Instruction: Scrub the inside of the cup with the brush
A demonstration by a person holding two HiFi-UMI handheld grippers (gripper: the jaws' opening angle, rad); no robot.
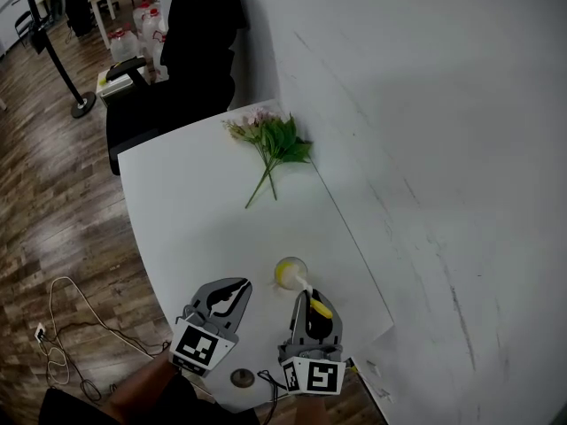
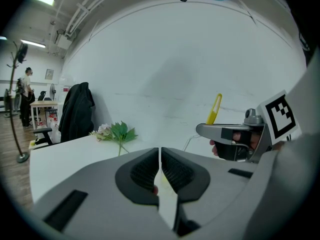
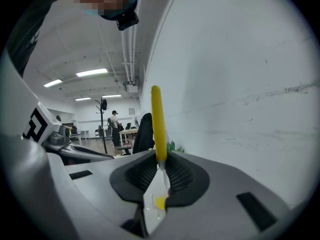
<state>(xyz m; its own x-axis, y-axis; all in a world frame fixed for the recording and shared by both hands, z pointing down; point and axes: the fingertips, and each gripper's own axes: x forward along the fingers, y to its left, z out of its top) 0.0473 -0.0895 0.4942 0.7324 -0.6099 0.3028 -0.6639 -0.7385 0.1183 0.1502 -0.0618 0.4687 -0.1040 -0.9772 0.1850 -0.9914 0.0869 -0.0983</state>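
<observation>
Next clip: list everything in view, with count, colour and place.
table: one, white, against the wall
flower bunch: one, green leaves with pale pink blooms, table's far end
cup: one, clear, yellow showing inside, table's near end
brush: one, yellow handle, white stem, clamped in the right gripper
small round thing: one, dark, table's near edge, unidentifiable
jacket: one, black, over a chair beyond the table
left gripper: one, grey, shut, empty
right gripper: one, grey, shut on the brush
</observation>
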